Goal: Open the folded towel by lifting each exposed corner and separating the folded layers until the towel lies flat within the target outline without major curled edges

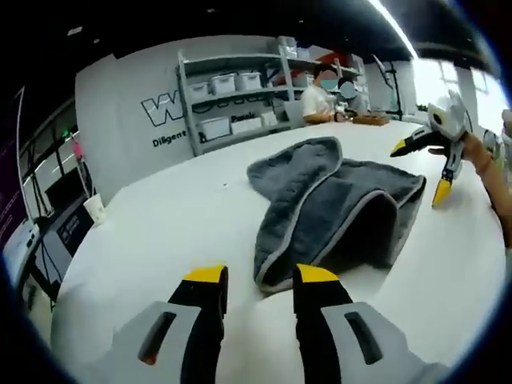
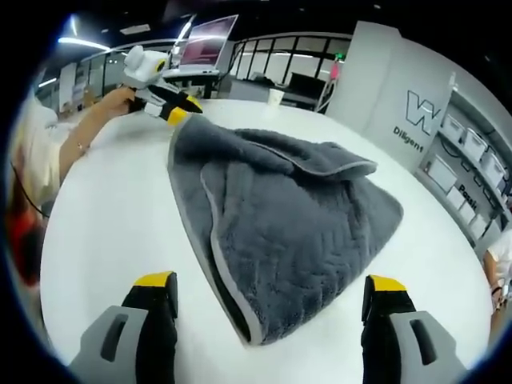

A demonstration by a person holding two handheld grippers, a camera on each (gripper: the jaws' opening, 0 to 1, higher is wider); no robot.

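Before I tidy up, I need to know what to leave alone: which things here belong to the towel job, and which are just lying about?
For the job: towel, table.
Lying about: paper cup, shelves with bins.

We take the grey towel as our mark; it lies rumpled and partly folded on the white table. On every side of it we see bare tabletop, open for a pass. Beyond its far edge in the right gripper view stands a paper cup, well apart. The left gripper sits just beside the towel's far corner, and the right gripper hovers near its opposite side.
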